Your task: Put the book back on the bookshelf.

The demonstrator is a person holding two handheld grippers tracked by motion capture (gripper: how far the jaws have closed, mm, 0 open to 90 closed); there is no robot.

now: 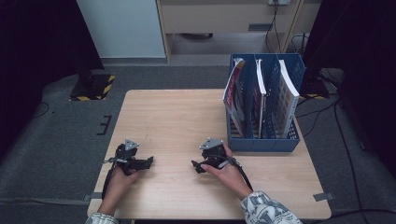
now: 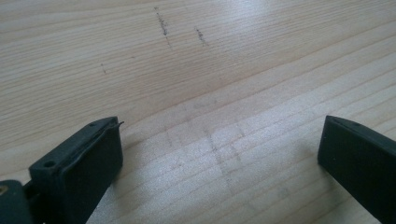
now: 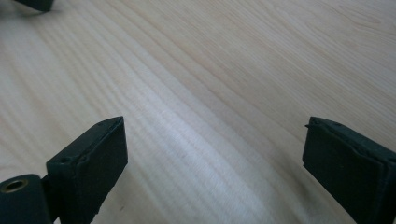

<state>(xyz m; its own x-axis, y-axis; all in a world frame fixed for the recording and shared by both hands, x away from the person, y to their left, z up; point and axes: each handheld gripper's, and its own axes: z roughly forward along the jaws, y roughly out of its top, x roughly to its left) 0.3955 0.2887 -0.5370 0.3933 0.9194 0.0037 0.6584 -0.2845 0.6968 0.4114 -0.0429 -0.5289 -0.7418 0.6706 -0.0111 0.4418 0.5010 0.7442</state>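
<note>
From above, I see a pale wood bench on grey carpet, left gripper and right gripper resting near its front edge, facing each other. Blue file rack with books stands just behind my right hand. Left gripper view: fingers wide apart, holding nothing, scuffed grain. Right gripper view: fingers spread, nothing held; dark object cut off top-left, unclear.

Table pale wood, matt (scuffed); rack blue plastic.

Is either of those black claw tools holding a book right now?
No: both the left gripper and right gripper rest open on the wooden table.
</note>
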